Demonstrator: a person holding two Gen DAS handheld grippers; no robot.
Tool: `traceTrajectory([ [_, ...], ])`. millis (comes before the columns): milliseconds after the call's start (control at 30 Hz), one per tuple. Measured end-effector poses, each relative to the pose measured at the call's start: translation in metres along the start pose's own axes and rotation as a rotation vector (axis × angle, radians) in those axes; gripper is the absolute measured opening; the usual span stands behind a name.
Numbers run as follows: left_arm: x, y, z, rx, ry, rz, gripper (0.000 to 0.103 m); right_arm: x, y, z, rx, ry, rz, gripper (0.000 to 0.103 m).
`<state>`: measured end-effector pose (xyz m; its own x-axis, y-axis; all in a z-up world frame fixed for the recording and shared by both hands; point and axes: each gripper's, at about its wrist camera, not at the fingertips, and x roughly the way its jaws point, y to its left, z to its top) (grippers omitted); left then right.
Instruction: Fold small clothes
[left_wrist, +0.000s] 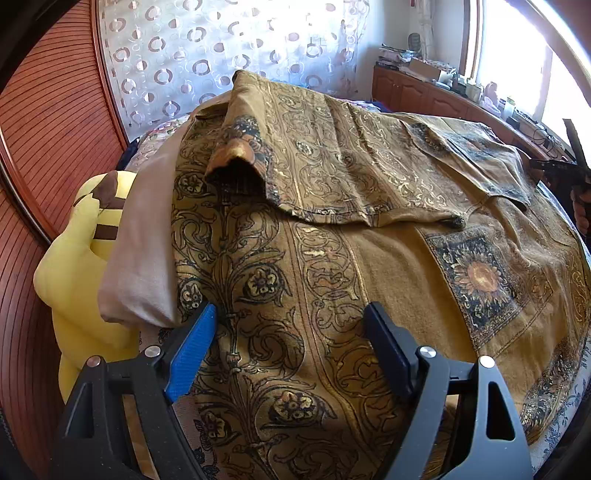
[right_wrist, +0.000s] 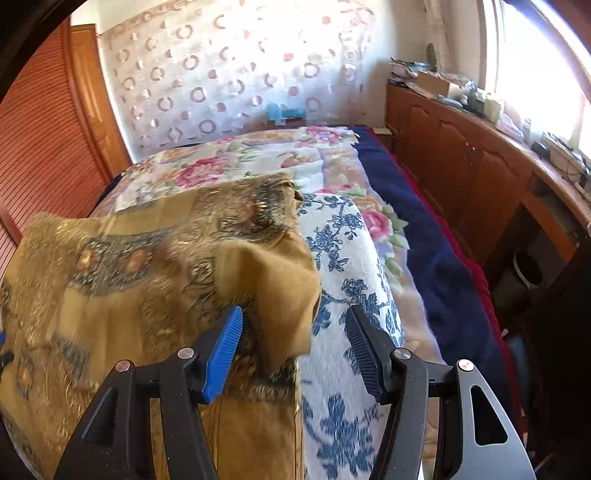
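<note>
A golden-brown garment (left_wrist: 332, 266) with dark scrollwork and sunflower squares lies spread over the bed. Its upper part (left_wrist: 325, 158) is folded down over the body, and a short sleeve (left_wrist: 240, 162) lies on top at the left. My left gripper (left_wrist: 291, 317) hovers over the near part of the garment, open, with nothing pressed between its blue pads (left_wrist: 192, 354). In the right wrist view the garment's edge (right_wrist: 273, 273) rises in a loose flap. My right gripper (right_wrist: 295, 317) is open; that flap hangs beside its left finger (right_wrist: 225, 350), not pinched.
A beige pillow (left_wrist: 140, 251) and a yellow plush toy (left_wrist: 81, 280) lie left of the garment by the slatted wooden wall (left_wrist: 48, 129). A blue-flowered cloth (right_wrist: 343, 266), a floral quilt (right_wrist: 229, 162) and a navy blanket (right_wrist: 424, 229) cover the bed. A cluttered wooden cabinet (right_wrist: 461, 147) runs along the right.
</note>
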<state>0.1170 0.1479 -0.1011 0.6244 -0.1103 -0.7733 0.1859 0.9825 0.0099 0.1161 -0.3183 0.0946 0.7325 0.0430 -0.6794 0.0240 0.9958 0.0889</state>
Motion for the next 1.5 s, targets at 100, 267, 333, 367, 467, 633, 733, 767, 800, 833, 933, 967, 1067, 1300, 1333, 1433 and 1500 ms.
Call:
traceTrajectory([
  [100, 0.0, 0.0, 0.0, -0.001, 0.0, -0.001, 0.082, 0.017, 0.013, 0.0, 0.011, 0.012, 0.017, 0.051],
  [267, 0.0, 0.0, 0.001, -0.001, 0.004, 0.002, 0.082, 0.036, 0.03, -0.009, -0.029, 0.015, 0.072, 0.009],
  [333, -0.003, 0.0, 0.004, -0.008, 0.012, 0.008, 0.08, 0.038, 0.035, -0.012, -0.054, 0.007, 0.076, 0.006],
  [367, -0.007, -0.001, 0.006, -0.011, -0.001, 0.005, 0.078, 0.04, 0.035, -0.016, -0.065, 0.001, 0.076, 0.006],
  [467, -0.03, -0.003, 0.017, -0.013, -0.09, -0.037, 0.069, 0.04, 0.032, -0.02, -0.083, -0.012, 0.081, 0.005],
  [633, -0.045, -0.001, 0.046, -0.009, -0.164, 0.014, 0.049, 0.056, 0.042, -0.024, -0.107, -0.023, 0.075, 0.005],
  [733, -0.033, 0.005, 0.067, -0.014, -0.155, 0.033, 0.046, 0.061, 0.049, -0.025, -0.12, -0.026, 0.073, 0.005],
  [767, -0.028, 0.007, 0.07, -0.014, -0.148, 0.049, 0.046, 0.062, 0.051, -0.026, -0.126, -0.027, 0.073, 0.005],
  [800, -0.018, 0.01, 0.075, -0.015, -0.128, 0.073, 0.046, 0.062, 0.052, -0.028, -0.132, -0.028, 0.074, 0.005],
  [833, -0.011, 0.012, 0.078, -0.019, -0.111, 0.08, 0.046, 0.066, 0.055, -0.026, -0.135, -0.029, 0.075, 0.005],
  [933, 0.008, 0.018, 0.081, -0.029, -0.069, 0.066, 0.009, 0.064, 0.056, -0.026, -0.147, -0.036, 0.08, 0.005],
  [967, 0.009, 0.018, 0.081, -0.033, -0.068, 0.061, 0.006, 0.062, 0.056, -0.026, -0.154, -0.04, 0.083, 0.004],
  [1067, -0.002, 0.018, 0.08, -0.043, -0.093, 0.035, 0.003, 0.056, 0.055, -0.026, -0.168, -0.061, 0.094, 0.003],
  [1300, -0.082, 0.006, 0.076, -0.044, -0.252, -0.034, 0.003, 0.021, 0.044, -0.026, -0.156, -0.134, 0.141, 0.003],
  [1333, -0.092, 0.004, 0.073, -0.042, -0.266, -0.043, 0.003, 0.012, 0.042, -0.028, -0.157, -0.148, 0.149, 0.003],
  [1433, -0.116, 0.005, 0.063, -0.055, -0.294, -0.068, 0.003, -0.01, 0.04, -0.04, -0.18, -0.168, 0.169, 0.003],
  [1500, -0.127, 0.008, 0.054, -0.077, -0.307, -0.093, 0.003, -0.023, 0.039, -0.051, -0.198, -0.173, 0.17, 0.003],
])
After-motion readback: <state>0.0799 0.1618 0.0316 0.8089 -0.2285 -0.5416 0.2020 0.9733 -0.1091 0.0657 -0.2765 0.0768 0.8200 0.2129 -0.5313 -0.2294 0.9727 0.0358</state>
